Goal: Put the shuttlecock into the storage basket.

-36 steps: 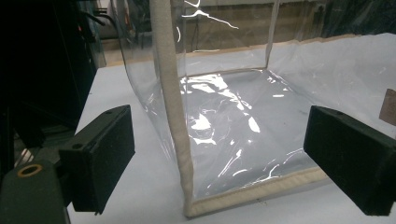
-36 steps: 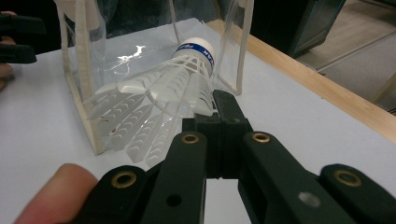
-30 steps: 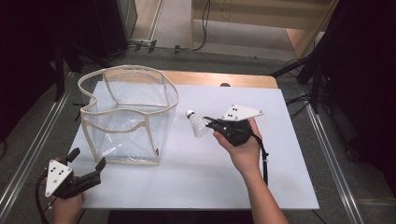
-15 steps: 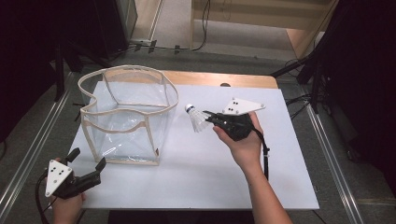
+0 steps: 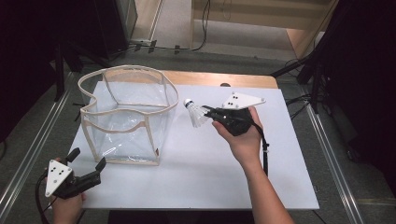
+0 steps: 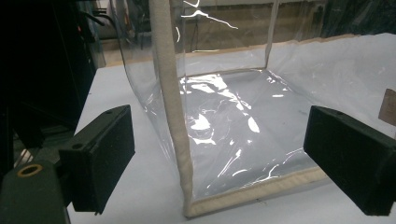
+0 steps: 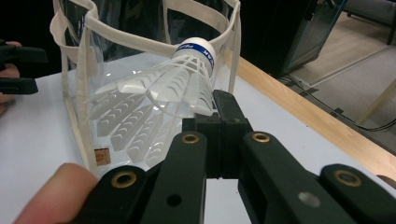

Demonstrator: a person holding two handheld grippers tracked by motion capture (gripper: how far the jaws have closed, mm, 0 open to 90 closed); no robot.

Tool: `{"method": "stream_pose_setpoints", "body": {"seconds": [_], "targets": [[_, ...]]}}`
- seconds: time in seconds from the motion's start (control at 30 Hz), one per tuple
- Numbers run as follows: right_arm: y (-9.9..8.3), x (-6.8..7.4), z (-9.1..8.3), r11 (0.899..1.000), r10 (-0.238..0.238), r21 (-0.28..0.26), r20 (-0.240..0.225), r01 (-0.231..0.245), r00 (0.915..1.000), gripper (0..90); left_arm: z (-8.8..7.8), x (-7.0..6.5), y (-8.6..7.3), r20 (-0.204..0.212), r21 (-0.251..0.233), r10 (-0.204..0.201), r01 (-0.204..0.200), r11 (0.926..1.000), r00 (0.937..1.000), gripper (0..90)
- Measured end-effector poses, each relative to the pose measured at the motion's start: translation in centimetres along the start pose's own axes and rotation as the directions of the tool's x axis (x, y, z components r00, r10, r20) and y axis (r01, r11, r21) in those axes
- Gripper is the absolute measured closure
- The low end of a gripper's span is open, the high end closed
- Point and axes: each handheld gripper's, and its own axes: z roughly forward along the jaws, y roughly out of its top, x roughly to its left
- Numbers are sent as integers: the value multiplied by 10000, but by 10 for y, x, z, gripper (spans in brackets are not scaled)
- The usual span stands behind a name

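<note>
A white shuttlecock (image 5: 196,113) hangs above the white table top, just right of a clear plastic bag (image 5: 128,70) with cream trim that stands open. My right gripper (image 5: 208,112) is shut on the edge of the shuttlecock's feather skirt. In the right gripper view, the shuttlecock (image 7: 173,88) points its cork up and away, toward the bag's rim (image 7: 154,44), from my closed right gripper (image 7: 219,107). My left gripper (image 5: 88,159) is open near the table's front left corner. In the left gripper view, my left gripper (image 6: 219,154) faces the bag's near corner seam (image 6: 168,93) without touching it.
The white board (image 5: 196,182) lies on a wooden table whose far edge (image 5: 224,79) shows behind it. Metal rails (image 5: 327,154) run along both sides. Dark stands and cables crowd the floor beyond. A small brown tag (image 5: 157,151) sits on the bag's lower right corner.
My right gripper has lifted the shuttlecock slightly, up and away in the high view. The left gripper and the bag have stayed in place.
</note>
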Motion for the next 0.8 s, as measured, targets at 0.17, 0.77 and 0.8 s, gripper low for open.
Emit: {"method": "stream_pose_setpoints", "body": {"seconds": [0.17, 0.77, 0.8], "targets": [[4, -1, 0, 10000, -3, -70, 3, 3, 10000, 872, 0, 0, 0, 4, -5, -12, 12, 10000, 10000, 92], [19, 1, 6, 9997, -140, -204, -77, 138, 9999, 872, 0, 0, 0, 8, -33, -45, 45, 10000, 10000, 93], [19, 1, 6, 9996, -155, -218, -85, 153, 9998, 872, 0, 0, 0, 4, -32, -41, 41, 10000, 10000, 93]]}}
